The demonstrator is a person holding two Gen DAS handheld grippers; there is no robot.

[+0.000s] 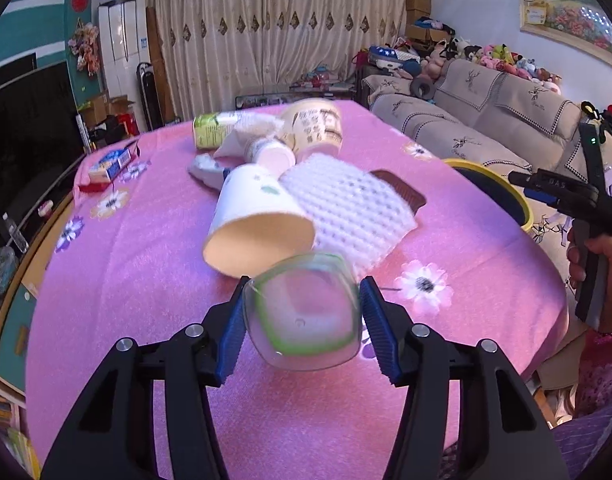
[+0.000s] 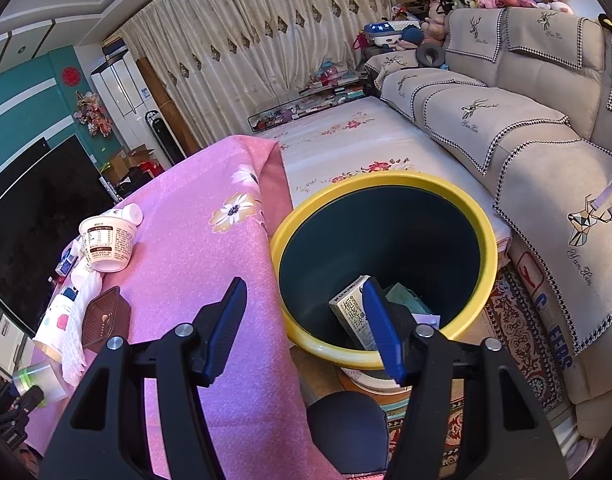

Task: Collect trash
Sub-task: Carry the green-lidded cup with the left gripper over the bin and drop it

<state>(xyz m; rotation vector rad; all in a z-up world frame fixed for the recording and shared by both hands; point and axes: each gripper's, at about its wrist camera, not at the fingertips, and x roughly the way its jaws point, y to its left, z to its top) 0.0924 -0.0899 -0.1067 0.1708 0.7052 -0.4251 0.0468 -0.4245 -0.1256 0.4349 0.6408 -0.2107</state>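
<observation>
My left gripper (image 1: 302, 284) is shut on a clear plastic cup with a green band (image 1: 302, 312), held just above the pink flowered tablecloth (image 1: 126, 280); the blue pads (image 1: 234, 328) press its two sides. That cup (image 2: 38, 376) also shows at the lower left of the right wrist view. Behind it lie a paper cup on its side (image 1: 258, 224), a white foam net (image 1: 346, 208), a brown tray (image 1: 402, 192), a yogurt tub (image 1: 318, 124) and a green can (image 1: 214, 128). My right gripper (image 2: 302, 284) stands open and empty over the near rim of the yellow-rimmed bin (image 2: 386, 182).
The bin (image 1: 466, 164) stands off the table's right edge, before a sofa (image 2: 526, 128); a carton (image 2: 350, 312) and paper lie inside. A hand holds the right gripper (image 1: 562, 196) at the right. A blue and yellow box (image 1: 110, 164) sits far left. A television (image 1: 30, 128) stands left.
</observation>
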